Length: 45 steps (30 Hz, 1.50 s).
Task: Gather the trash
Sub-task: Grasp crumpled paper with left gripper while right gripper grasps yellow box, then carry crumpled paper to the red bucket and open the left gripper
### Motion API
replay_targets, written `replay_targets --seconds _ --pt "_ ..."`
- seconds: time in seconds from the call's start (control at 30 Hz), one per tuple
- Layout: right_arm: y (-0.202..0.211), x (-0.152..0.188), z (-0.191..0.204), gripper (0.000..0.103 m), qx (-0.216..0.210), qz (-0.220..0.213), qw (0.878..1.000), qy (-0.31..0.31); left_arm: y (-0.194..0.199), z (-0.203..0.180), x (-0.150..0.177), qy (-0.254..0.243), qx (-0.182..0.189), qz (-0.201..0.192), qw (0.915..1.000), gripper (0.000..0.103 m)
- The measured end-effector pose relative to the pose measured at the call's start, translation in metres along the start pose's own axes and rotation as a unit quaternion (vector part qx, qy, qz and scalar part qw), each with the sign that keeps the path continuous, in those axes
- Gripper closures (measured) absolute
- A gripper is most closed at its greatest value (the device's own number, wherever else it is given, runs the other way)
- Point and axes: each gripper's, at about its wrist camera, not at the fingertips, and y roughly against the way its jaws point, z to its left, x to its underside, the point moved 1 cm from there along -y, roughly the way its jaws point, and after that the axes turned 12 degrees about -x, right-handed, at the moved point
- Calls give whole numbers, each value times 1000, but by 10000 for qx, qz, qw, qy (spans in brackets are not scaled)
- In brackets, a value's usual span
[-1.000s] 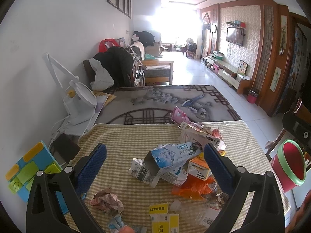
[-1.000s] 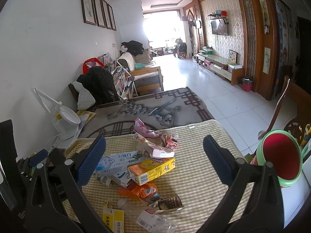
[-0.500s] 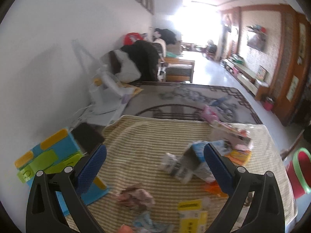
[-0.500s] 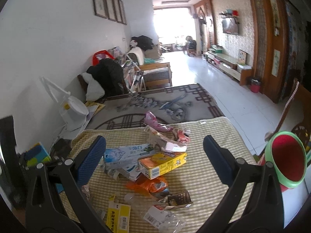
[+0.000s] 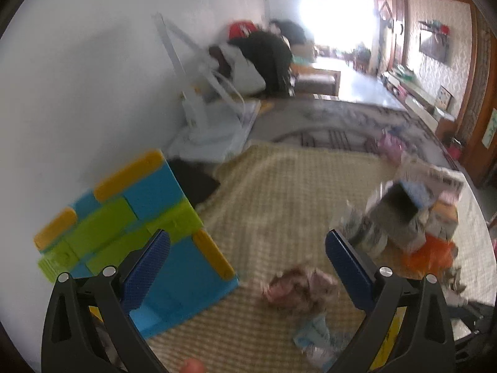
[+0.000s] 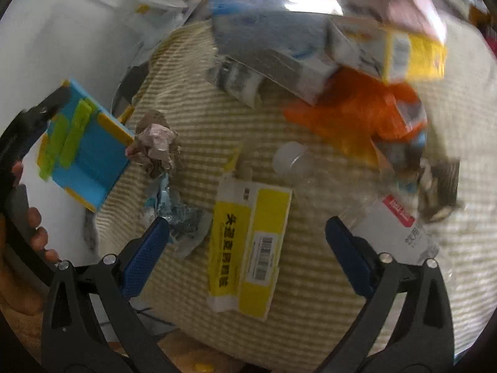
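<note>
Trash strewn on checked worktop (image 6: 310, 310): flattened yellow carton (image 6: 248, 248), light, stiff and thin by the look, lies between wide-open jaws of right hand-held gripper (image 6: 247, 242), best pinched across its long edges; left hand-held gripper (image 5: 247, 264) open, empty, above crumpled paper (image 5: 298, 286).

1. The tablecloth (image 6: 310, 326) has a pattern of small beige and cream checks.
2. The flat box (image 6: 248, 248) is yellow and white, with a black barcode.
3. At 1 o'clock from it, the plastic bag (image 6: 351, 115) is bright orange.
4. At 9 o'clock, the toy block (image 5: 130, 233) is blue, lime green and yellow.
5. The crumpled paper (image 6: 155, 146) is pink and brown.
6. The pads (image 5: 146, 270) of both grippers are dark blue with a fine dotted texture.
</note>
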Motion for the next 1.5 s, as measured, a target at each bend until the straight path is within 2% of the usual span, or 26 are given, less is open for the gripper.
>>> replay_targets --seconds 0.07,0.13,0.23,0.3,0.47,0.53,0.6,0.63,0.67,0.73,0.77,0.87,1.0,1.17,1.3,1.5 --pt "2 2 6 3 -42 -27 10000 -43 -7 0 6 19 244 193 9995 8" --pt "-12 -1 6 3 0 -9 10000 -16 -10 -1 12 2 454 223 9987 8" --pt "-29 4 -2 3 -84 372 9991 -209 -20 -9 20 -82 495 301 9983 8" --pt "-37 8 -4 4 -111 616 9977 -271 -32 -18 24 -209 732 497 9959 8" --pt "-54 14 9 4 456 808 9953 292 -60 -50 33 -606 885 821 9908 8" --pt "-62 18 15 6 530 879 9933 525 -70 -59 36 -688 910 983 9886 10" --pt "-61 18 17 37 548 824 9932 607 -80 -66 41 -757 940 1169 9858 24" --pt "-60 17 14 40 422 781 9946 533 -85 -67 43 -732 990 1257 9844 29" --pt "-56 15 10 43 229 698 9965 387 -88 -66 44 -675 1081 1327 9829 36" --pt "-45 13 4 46 0 473 9987 176 -89 -66 45 -576 1178 1333 9824 43" --pt "-36 10 2 46 -125 328 9993 83 -87 -66 43 -559 1249 1310 9819 55" --pt "-6 0 0 46 -359 -145 9992 -27 -76 -64 32 -406 1398 1154 9826 65" --pt "48 -16 7 46 -241 -1053 9940 163 -47 -68 12 -257 1686 774 9823 66" --pt "113 -22 -4 46 146 -1876 9817 277 3 -93 -12 -389 2015 250 9784 66" --pt "149 -19 -20 45 328 -2277 9729 239 44 -126 -29 -561 2203 -124 9737 66" --pt "204 1 -60 45 434 -2695 9618 202 89 -177 -33 -644 2381 -349 9685 66"
